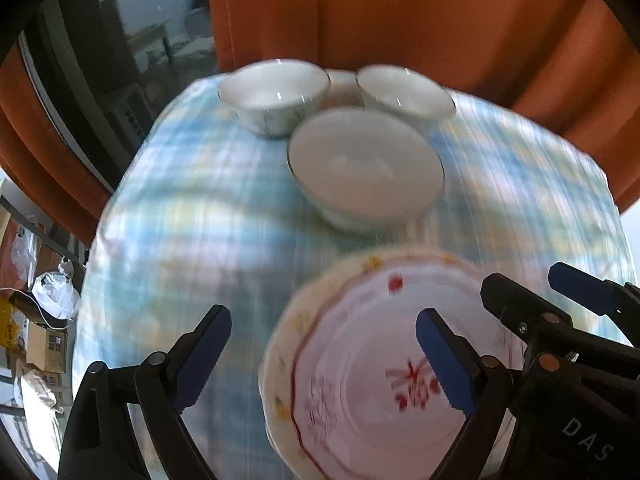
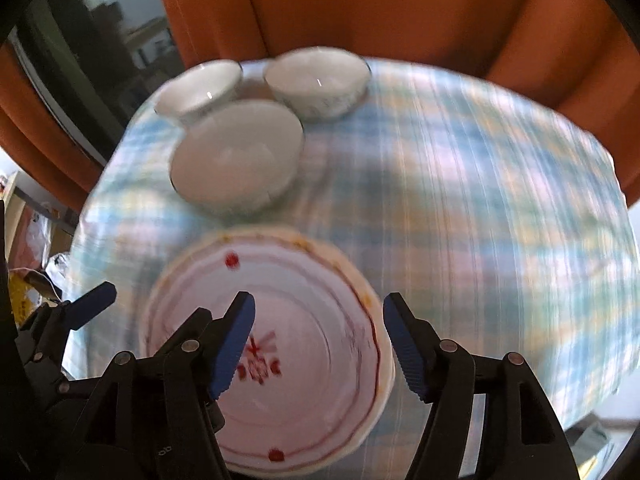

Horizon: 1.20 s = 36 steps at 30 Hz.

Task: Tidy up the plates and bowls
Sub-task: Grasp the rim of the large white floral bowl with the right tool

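A stack of white plates with red flower marks point(image 1: 360, 360) point(image 2: 304, 360) lies on the near part of the checked tablecloth. Three white bowls stand behind it: a large one point(image 1: 366, 168) point(image 2: 236, 156) and two smaller ones point(image 1: 274, 92) point(image 1: 404, 92) point(image 2: 198, 90) point(image 2: 318, 78). My left gripper point(image 1: 324, 356) is open, hovering over the plates' left edge. My right gripper point(image 2: 320, 344) is open above the plates' right side. Each gripper shows in the other's view point(image 1: 532, 300) point(image 2: 84, 304). Both views are blurred.
The small table point(image 1: 180, 220) point(image 2: 480, 180) has a blue checked cloth. Orange curtains point(image 1: 440, 20) point(image 2: 400, 8) hang behind it. A glass door point(image 1: 120, 60) is at the back left. Boxes and bags point(image 1: 40, 320) lie on the floor at the left.
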### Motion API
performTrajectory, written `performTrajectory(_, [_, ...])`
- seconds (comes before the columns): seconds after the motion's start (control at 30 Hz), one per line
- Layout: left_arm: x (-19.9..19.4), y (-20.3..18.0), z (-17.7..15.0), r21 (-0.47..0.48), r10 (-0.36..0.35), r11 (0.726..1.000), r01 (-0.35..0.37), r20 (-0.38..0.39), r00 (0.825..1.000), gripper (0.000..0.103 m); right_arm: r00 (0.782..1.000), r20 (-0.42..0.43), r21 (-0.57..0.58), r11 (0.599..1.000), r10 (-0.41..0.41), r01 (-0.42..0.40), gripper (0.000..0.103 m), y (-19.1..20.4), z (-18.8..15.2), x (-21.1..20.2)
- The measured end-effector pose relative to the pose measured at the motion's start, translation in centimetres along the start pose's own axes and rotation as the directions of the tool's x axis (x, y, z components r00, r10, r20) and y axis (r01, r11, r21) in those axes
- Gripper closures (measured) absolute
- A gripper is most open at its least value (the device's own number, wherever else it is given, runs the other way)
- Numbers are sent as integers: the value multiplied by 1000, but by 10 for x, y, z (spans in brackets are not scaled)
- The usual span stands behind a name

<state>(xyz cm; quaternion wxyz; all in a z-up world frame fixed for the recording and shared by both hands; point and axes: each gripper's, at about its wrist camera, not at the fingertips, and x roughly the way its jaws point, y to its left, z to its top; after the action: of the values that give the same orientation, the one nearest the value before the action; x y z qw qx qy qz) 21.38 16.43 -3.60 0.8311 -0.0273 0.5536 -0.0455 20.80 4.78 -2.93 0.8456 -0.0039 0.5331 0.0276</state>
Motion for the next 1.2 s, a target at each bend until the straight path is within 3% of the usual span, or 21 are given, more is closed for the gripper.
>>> performTrajectory(0.2, [9, 1, 37, 1, 41, 999, -41, 68, 997, 18, 998, 51, -3, 999, 37, -37, 33, 1, 39, 9])
performTrajectory(0.47, [49, 1, 81, -35, 85, 996, -83, 53, 995, 25, 998, 53, 37, 998, 46, -48, 35, -4, 86, 47])
performTrajectory(0.67, [82, 6, 96, -77, 90, 993, -91, -6, 996, 40, 998, 18, 45, 997, 61, -61, 48, -3, 108, 84])
performTrajectory(0.73, [91, 8, 98, -84, 89, 992, -91, -23, 996, 49, 998, 5, 52, 996, 67, -67, 55, -4, 109, 92])
performTrajectory(0.8, [97, 9, 99, -81, 71, 994, -73, -30, 997, 68, 997, -9, 50, 996, 74, -73, 61, -3, 111, 100])
performTrajectory(0.87, [100, 9, 100, -85, 75, 993, -77, -27, 997, 69, 996, -18, 48, 995, 88, -87, 64, -3, 113, 107])
performTrajectory(1.03, [105, 8, 100, -71, 92, 993, -95, -39, 995, 72, 992, -36, 25, 992, 122, -121, 82, 2, 115, 117])
performTrajectory(1.2, [102, 9, 101, -74, 79, 994, -83, -53, 995, 72, 993, -42, 23, 994, 112, -111, 82, 4, 114, 114])
